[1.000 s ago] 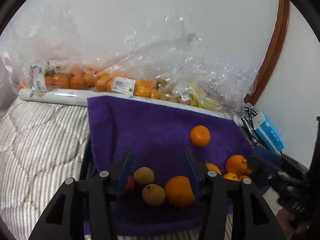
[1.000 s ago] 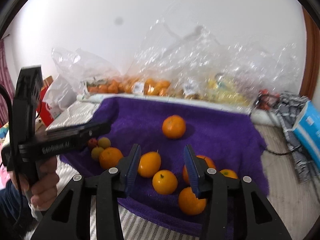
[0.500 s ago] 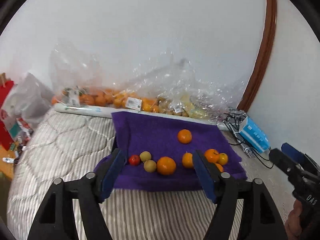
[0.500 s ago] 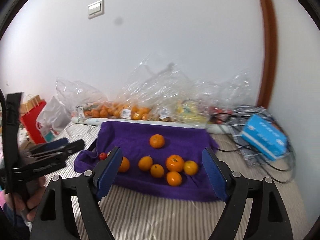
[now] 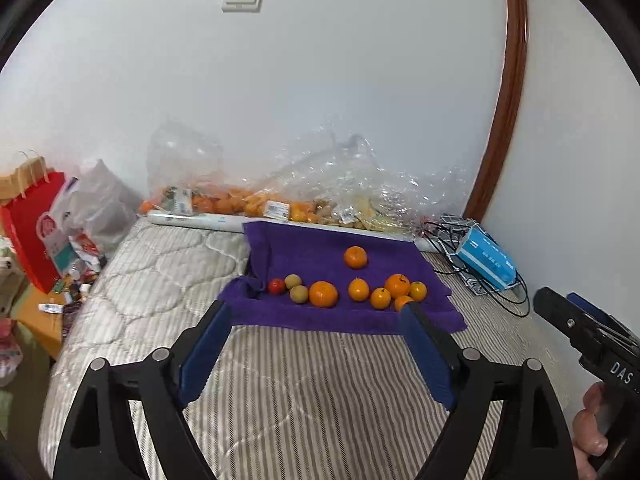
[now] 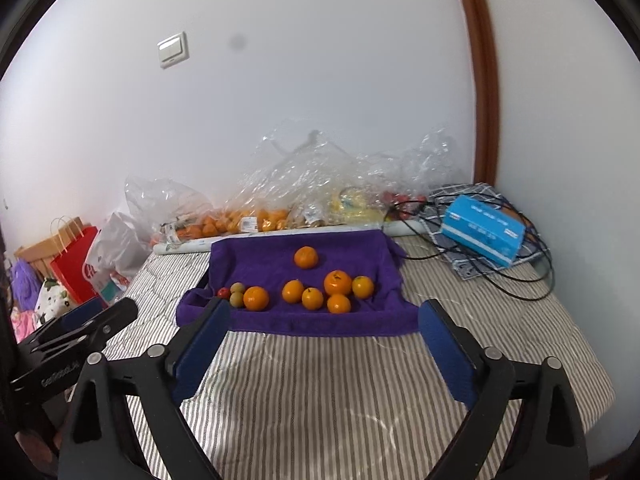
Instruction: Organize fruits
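A purple towel (image 5: 312, 246) (image 6: 264, 252) lies on a striped mattress (image 5: 312, 380) (image 6: 328, 380). On it are several oranges: one alone at the back (image 5: 355, 257) (image 6: 306, 257), the rest in a front row (image 5: 323, 293) (image 6: 338, 282). Two small yellow-green fruits (image 5: 293, 281) (image 6: 237, 289) and a small red fruit (image 5: 276, 286) (image 6: 223, 292) sit at the towel's left. My left gripper (image 5: 316, 312) is open and empty, held back from the towel. My right gripper (image 6: 324, 310) is open and empty, also held back.
Clear plastic bags with more oranges (image 5: 224, 204) (image 6: 240, 218) and other produce line the wall. A blue box (image 5: 486, 256) (image 6: 482, 230) and black cables (image 6: 500, 276) lie at the right. A red bag (image 5: 28, 216) (image 6: 74, 268) stands off the mattress's left edge.
Both grippers have pulled back and up from the towel and opened wider. The fruits now look small and far; none has moved.
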A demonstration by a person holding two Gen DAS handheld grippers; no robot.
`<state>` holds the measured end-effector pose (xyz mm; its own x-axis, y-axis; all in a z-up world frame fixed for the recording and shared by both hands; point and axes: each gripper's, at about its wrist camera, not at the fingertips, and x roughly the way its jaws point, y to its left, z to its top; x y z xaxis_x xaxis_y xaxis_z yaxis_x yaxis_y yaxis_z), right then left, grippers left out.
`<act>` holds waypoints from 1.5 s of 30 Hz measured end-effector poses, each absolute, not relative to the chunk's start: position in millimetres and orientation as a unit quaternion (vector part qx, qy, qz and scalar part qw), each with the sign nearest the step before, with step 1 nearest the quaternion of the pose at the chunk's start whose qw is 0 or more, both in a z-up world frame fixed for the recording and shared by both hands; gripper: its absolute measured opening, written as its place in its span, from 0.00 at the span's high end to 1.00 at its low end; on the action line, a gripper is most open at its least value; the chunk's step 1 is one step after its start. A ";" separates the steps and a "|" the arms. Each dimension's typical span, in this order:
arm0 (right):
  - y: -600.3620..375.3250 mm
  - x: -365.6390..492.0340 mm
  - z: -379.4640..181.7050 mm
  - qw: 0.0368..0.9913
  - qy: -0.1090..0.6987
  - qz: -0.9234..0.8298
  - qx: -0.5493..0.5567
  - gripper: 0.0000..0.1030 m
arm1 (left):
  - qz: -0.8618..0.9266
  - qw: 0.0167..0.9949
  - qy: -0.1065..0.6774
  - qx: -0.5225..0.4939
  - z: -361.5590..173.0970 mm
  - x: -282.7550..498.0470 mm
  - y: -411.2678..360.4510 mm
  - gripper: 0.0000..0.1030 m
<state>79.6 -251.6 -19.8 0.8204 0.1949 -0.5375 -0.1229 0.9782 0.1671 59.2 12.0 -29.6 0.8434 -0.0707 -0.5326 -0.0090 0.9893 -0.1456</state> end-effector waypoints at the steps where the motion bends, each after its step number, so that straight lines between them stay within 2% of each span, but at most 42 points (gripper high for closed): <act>1: -252.8 74.6 -18.7 0.953 0.285 0.082 0.060 0.06 | -0.012 0.959 0.276 -0.069 -27.2 54.2 10.7 0.16; 5: -256.3 58.4 -13.2 0.956 0.280 0.067 0.045 0.00 | -0.010 0.961 0.271 -0.060 -22.2 41.4 2.0 0.14; 18: -275.0 31.0 -5.3 0.958 0.275 0.063 0.059 0.00 | 0.007 0.967 0.255 -0.018 -7.9 12.5 -18.2 0.13; 45: -267.9 20.5 -0.9 0.962 0.262 0.066 0.039 0.00 | 0.014 0.965 0.263 -0.019 -8.2 15.0 -18.7 0.13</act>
<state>20.5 -267.9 -0.9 0.8543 0.1478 -0.4984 -0.1071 0.9882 0.1094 15.0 -18.7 -8.2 0.8616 0.0173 -0.5073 -0.0377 0.9988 -0.0299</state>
